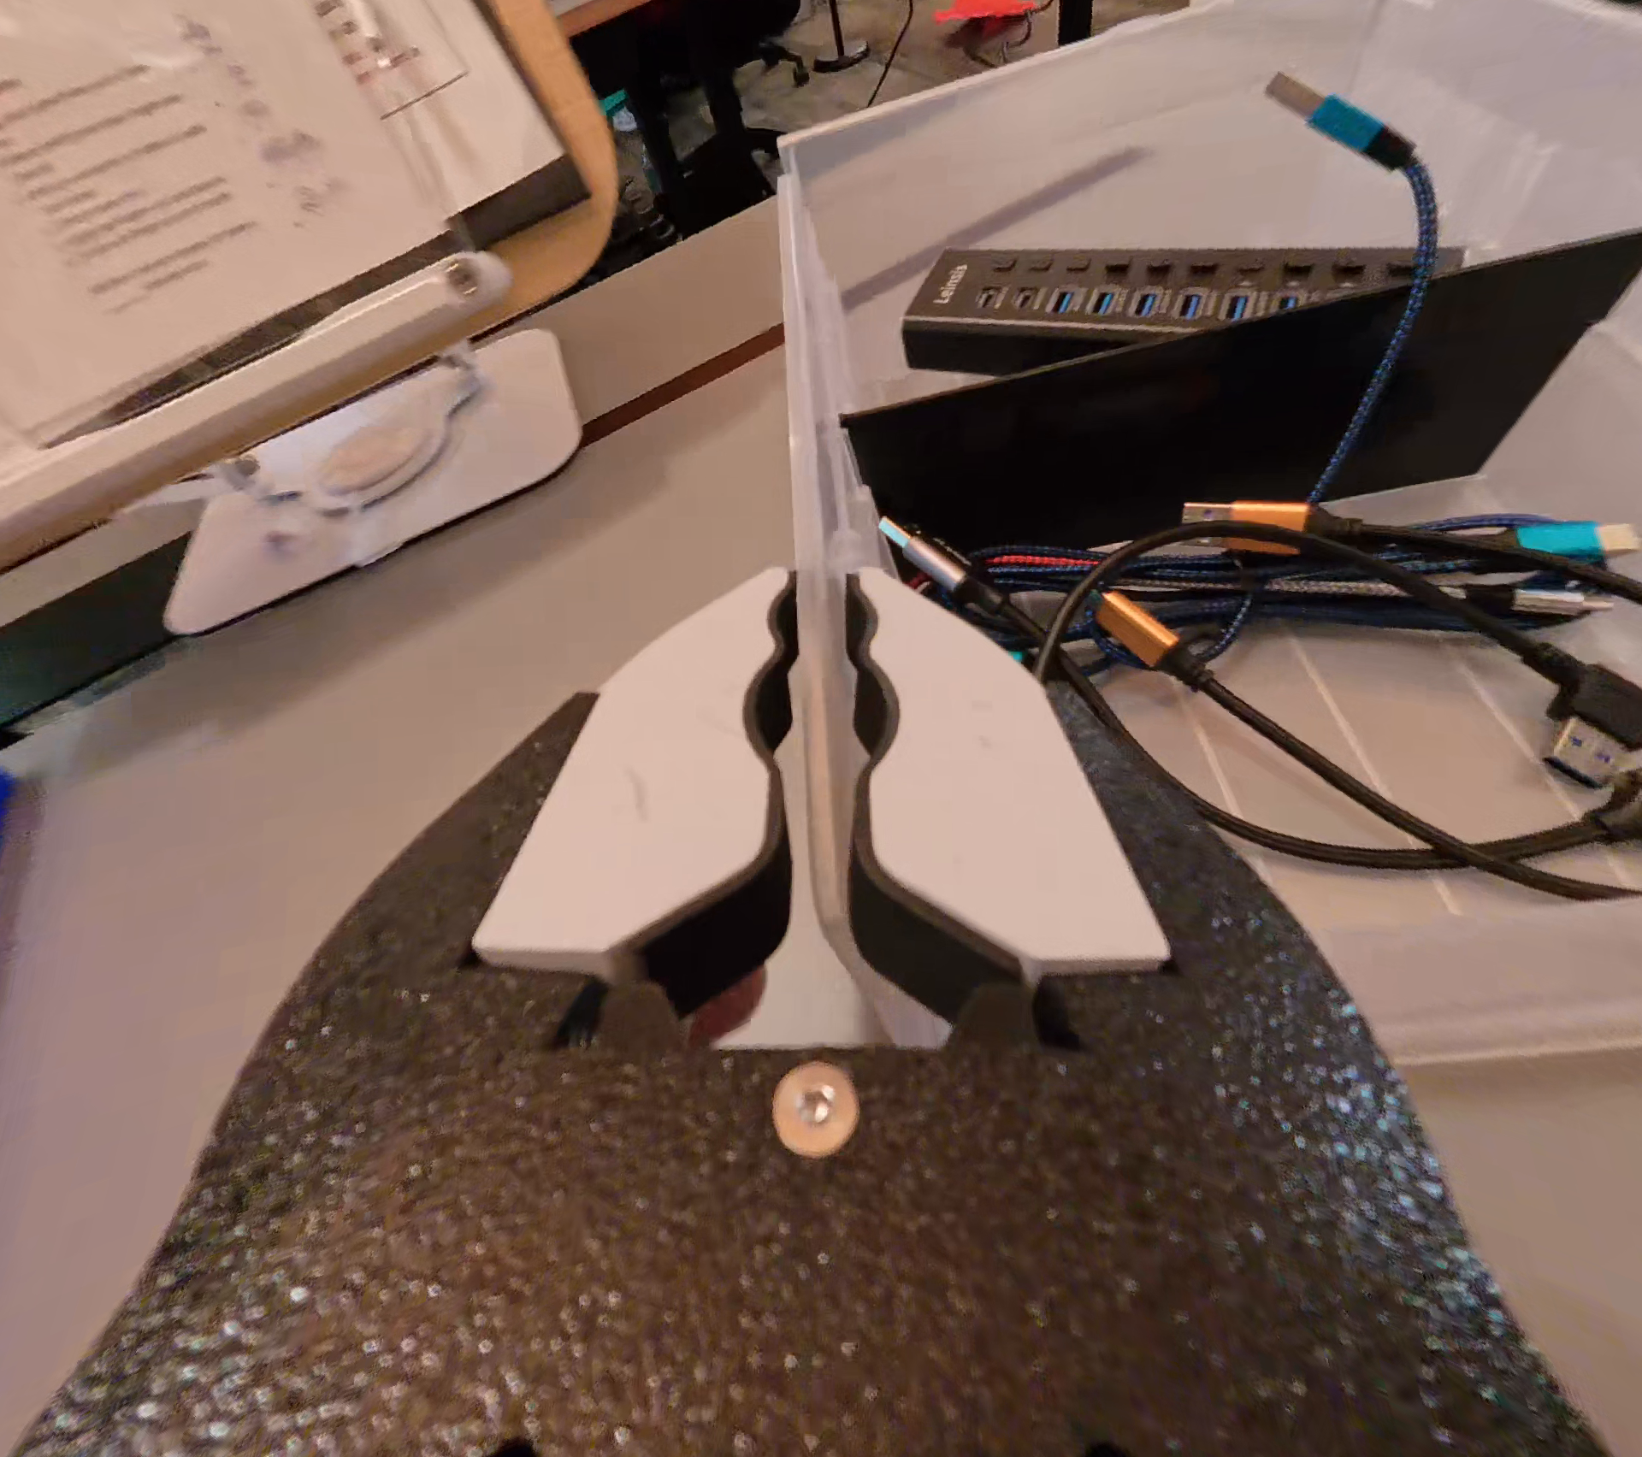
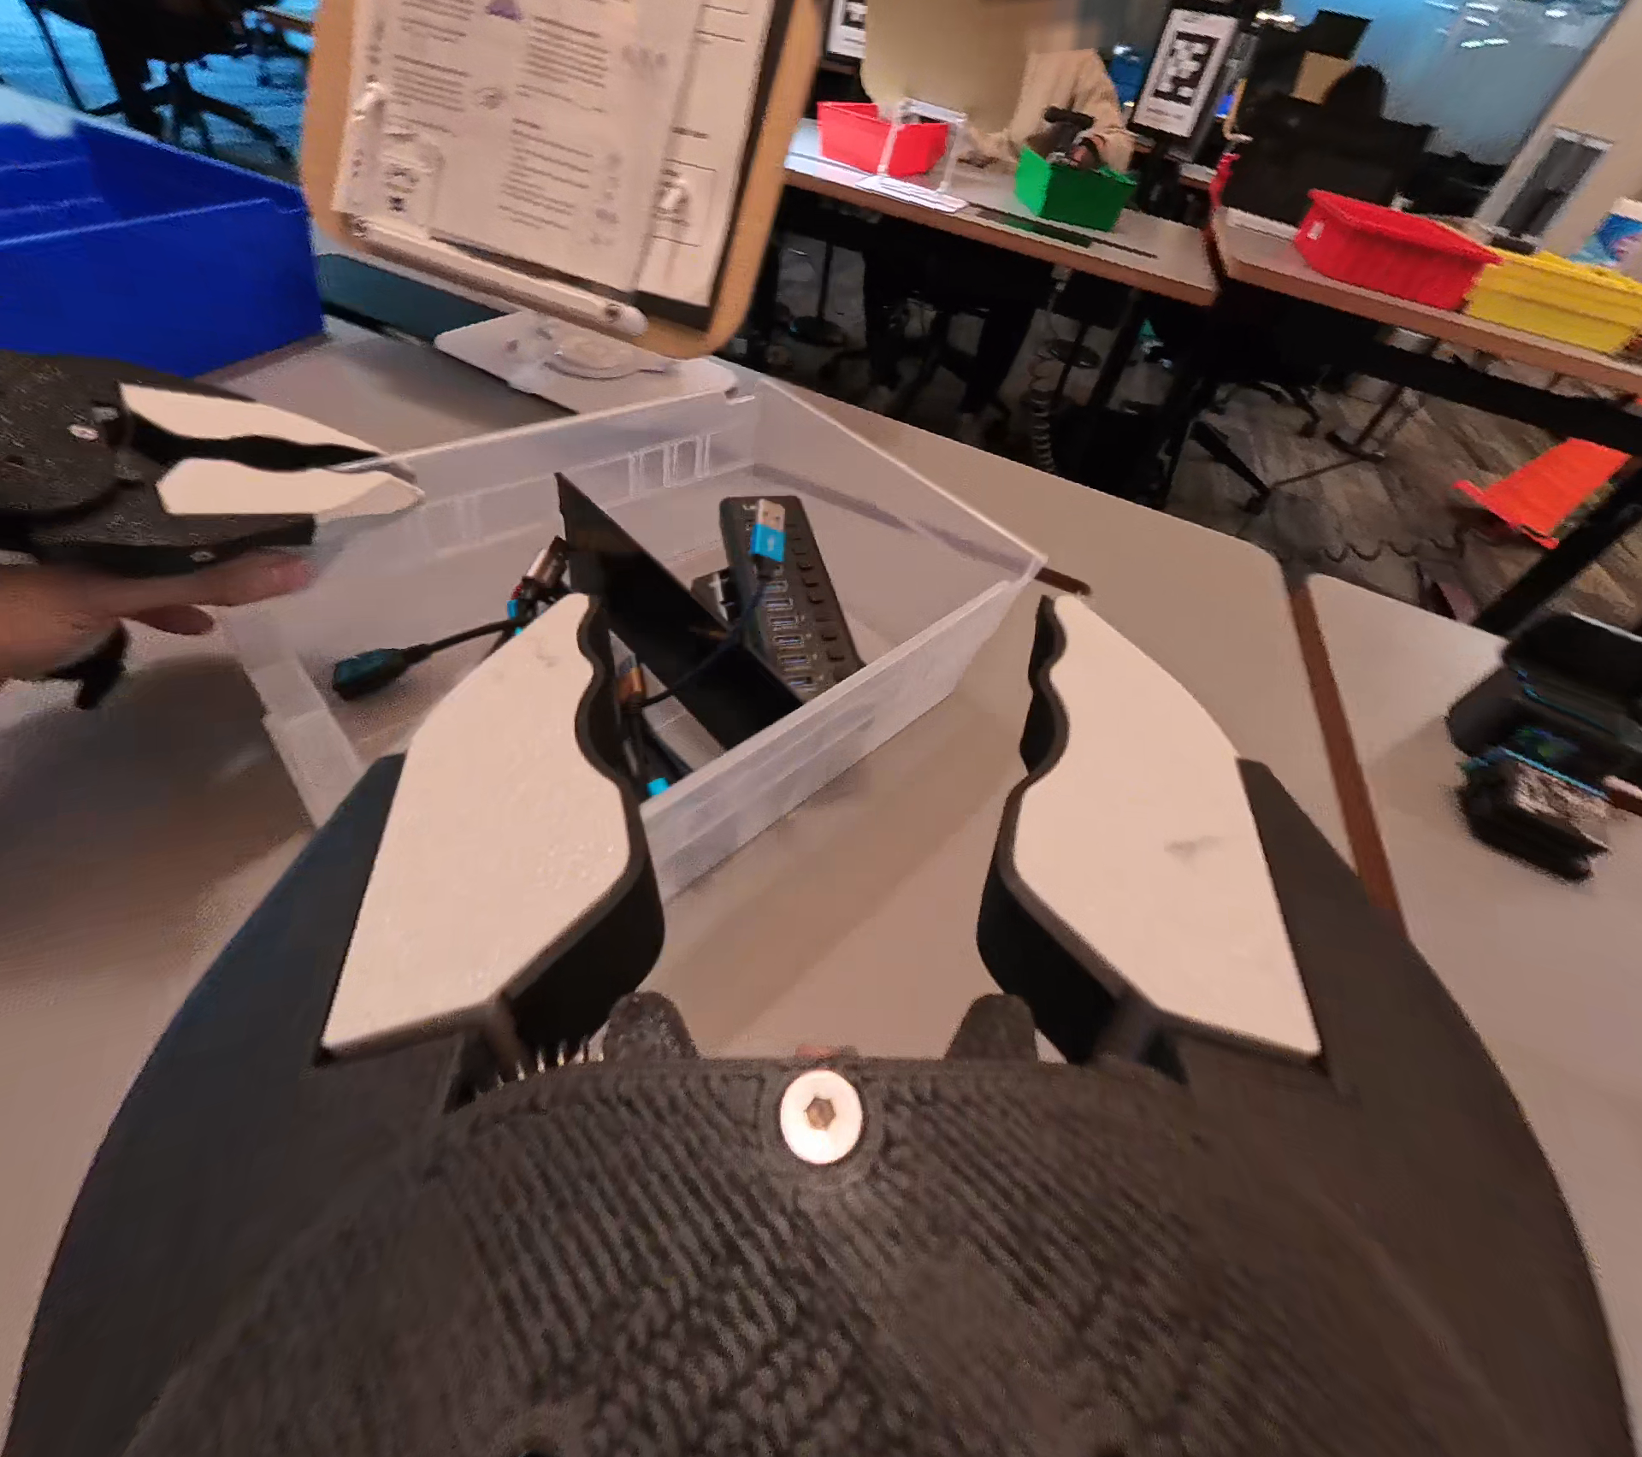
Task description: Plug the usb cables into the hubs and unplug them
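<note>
I see the grey table (image 2: 1111,615) under everything, and on it the clear plastic bin (image 2: 888,712), which a slanted black divider (image 1: 1244,410) splits in two. Behind the bin stands a document holder (image 2: 533,82) with printed sheets on a white base. My left gripper (image 1: 822,597) is clamped on the bin's near wall, the rim pinched between both fingers; from the right wrist view I see it (image 2: 391,477) gripping that same rim at the bin's left corner, with a hand (image 2: 133,606) beneath it. My right gripper (image 2: 813,615) hangs above the table just short of the bin, spread wide with nothing in it. In the far compartment lies the black USB hub (image 1: 1155,313), and a blue braided cable rises over the divider with its teal plug (image 1: 1333,117) in the air above the hub. In the near compartment lies a tangle of usb cables (image 1: 1288,615) with gold, teal and silver plugs
</note>
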Demonstrator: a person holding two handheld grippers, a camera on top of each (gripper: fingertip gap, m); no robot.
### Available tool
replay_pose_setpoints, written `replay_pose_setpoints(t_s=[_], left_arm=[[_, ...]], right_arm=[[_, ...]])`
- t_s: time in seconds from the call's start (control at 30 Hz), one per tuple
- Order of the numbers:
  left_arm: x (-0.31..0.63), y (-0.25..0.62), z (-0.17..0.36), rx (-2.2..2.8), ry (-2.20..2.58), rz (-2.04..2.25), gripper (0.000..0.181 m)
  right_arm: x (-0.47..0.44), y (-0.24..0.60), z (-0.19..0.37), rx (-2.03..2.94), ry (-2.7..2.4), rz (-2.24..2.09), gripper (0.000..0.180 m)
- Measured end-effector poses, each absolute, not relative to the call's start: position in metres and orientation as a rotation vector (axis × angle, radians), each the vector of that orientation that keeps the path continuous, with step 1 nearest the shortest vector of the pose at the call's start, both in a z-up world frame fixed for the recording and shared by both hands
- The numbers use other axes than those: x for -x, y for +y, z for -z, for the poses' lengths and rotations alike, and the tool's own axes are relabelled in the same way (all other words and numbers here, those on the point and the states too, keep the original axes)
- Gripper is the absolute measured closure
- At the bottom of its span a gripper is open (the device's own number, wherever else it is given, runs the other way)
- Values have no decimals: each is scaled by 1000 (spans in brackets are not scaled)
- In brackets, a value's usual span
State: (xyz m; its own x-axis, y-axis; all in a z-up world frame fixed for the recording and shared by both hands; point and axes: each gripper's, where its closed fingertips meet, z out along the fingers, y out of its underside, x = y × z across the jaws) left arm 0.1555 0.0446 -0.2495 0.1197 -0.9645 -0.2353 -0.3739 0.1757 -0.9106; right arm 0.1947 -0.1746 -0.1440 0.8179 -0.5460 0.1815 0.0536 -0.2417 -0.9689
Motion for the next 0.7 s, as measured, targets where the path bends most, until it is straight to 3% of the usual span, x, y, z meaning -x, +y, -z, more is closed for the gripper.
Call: replay_pose_setpoints(t_s=[0.27,0.53,0.7], left_arm=[[12,106,249,1416,1424,723,171],[133,141,248,1417,1383,611,170],[161,147,247,1415,1327,599,170]], right_arm=[[-82,-45,148,1758,105,180,78],[1,170,138,2027,39,-362,79],[-12,287,186,2296,256,-348,82]])
